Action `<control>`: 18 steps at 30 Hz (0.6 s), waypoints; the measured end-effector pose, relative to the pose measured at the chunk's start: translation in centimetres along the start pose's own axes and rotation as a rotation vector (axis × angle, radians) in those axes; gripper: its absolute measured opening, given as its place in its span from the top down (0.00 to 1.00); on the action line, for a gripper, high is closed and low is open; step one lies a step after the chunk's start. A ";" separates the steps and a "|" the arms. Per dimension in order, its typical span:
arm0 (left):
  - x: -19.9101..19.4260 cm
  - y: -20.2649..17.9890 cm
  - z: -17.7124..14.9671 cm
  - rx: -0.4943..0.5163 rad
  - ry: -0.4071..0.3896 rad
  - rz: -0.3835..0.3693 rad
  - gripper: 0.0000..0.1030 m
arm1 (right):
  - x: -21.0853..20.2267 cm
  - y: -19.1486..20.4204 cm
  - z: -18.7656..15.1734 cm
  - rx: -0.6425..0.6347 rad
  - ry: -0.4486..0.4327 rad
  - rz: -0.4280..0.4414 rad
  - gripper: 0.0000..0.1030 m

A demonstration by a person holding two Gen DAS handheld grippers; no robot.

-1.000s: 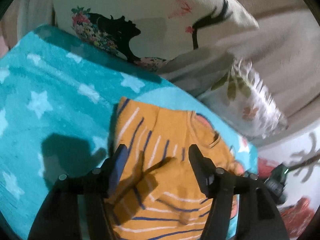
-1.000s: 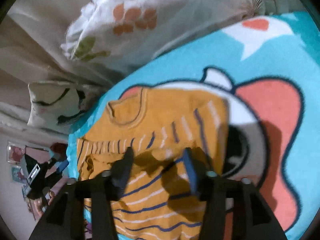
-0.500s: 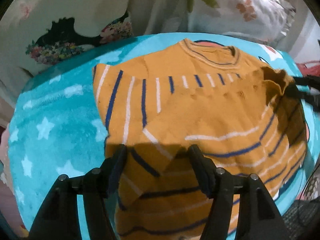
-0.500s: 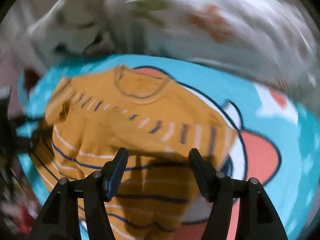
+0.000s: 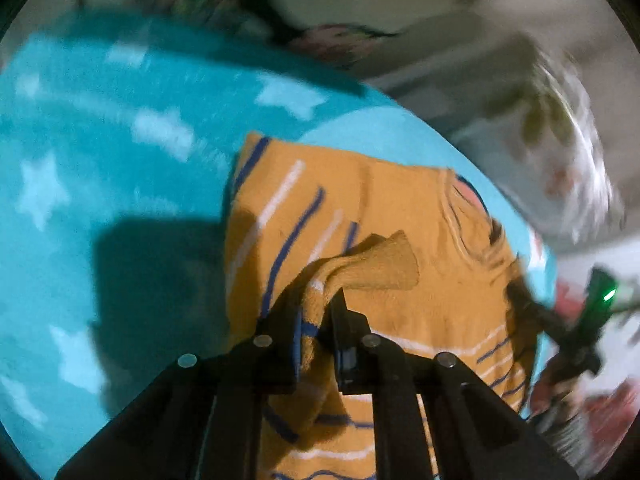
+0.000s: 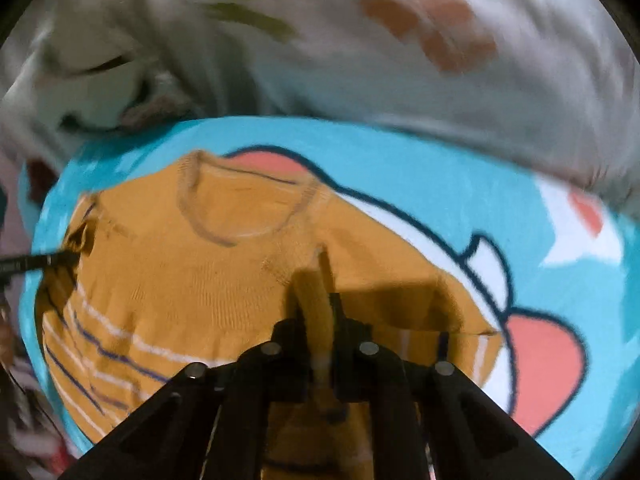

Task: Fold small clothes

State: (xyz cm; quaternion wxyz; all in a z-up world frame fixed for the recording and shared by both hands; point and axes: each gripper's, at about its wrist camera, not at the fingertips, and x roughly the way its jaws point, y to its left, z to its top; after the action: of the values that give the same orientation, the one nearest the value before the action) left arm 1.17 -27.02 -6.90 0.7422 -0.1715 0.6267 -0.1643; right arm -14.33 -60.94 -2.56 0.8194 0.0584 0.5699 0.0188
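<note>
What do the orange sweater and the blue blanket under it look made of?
Orange sweater: looks like soft knit, matte; ribbed collar and visible stitch rows, and it bunches where it is gripped. Blue blanket: probably plush fleece, fuzzy matte nap with printed stars; motion blur leaves that uncertain.

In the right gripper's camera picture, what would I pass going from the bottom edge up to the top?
Right gripper, its jaws closing on a pinched fold of the orange striped sweater → the sweater's round neckline → teal cartoon blanket → pale flowered pillows.
</note>
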 end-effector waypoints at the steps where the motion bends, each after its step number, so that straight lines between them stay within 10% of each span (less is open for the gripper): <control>1: 0.1 0.7 0.2 -0.040 0.004 -0.036 0.88 | 0.8 -0.9 0.2 0.043 0.028 0.022 0.80; 5: -1.5 2.4 0.2 -0.142 -0.027 -0.123 0.73 | 0.7 -4.4 0.5 0.195 0.037 0.144 0.62; 10: -5.2 3.4 -0.2 -0.141 -0.116 -0.018 0.48 | -1.2 -5.6 1.2 0.191 -0.015 0.105 0.52; 18: -7.4 3.4 -5.3 0.043 -0.100 0.067 0.43 | -6.6 -2.8 2.2 0.215 -0.165 0.056 0.51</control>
State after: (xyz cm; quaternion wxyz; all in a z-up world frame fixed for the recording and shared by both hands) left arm -5.13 -20.84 -2.85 0.7812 -0.1422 0.5905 -0.1441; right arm -14.65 -64.54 4.05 0.8516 0.1632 0.4976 -0.0243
